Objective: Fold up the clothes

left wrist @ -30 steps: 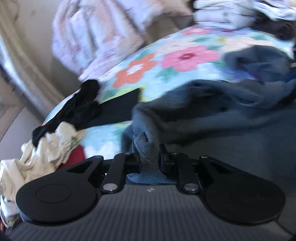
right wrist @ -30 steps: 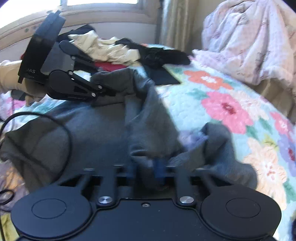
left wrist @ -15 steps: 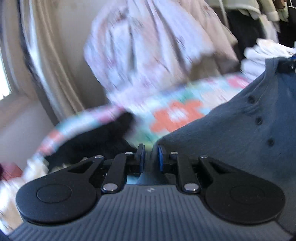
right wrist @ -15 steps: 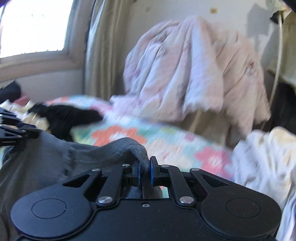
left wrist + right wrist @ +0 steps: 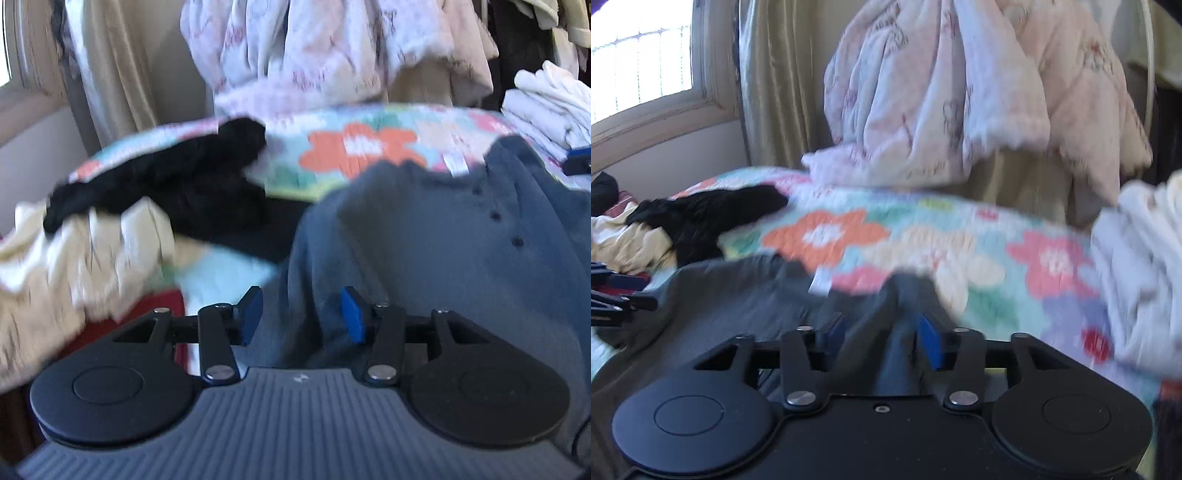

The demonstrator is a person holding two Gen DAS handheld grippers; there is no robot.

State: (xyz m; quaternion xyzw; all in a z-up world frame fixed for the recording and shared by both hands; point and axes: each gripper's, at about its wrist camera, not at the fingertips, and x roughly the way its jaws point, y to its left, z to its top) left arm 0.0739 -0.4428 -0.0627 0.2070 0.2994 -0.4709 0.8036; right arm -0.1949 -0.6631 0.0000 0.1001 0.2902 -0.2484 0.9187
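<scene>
grey-blue buttoned shirt [image 5: 461, 258] spread flat on floral bedspread [image 5: 369, 147], collar toward far edge, white label [image 5: 820, 284] at neck. left gripper [image 5: 301, 314] jaws opening, blue pads apart, shirt fabric lying between them, not pinched. right gripper [image 5: 882, 332] jaws opening too, raised ridge of shirt between pads, right pad close to cloth, contact unclear through blur. black garment [image 5: 177, 188] and cream clothes [image 5: 74, 251] heaped near bedspread's left edge. folded white stack [image 5: 546, 107] at far right corner. pink quilt [image 5: 960, 92] hanging beyond far edge.
</scene>
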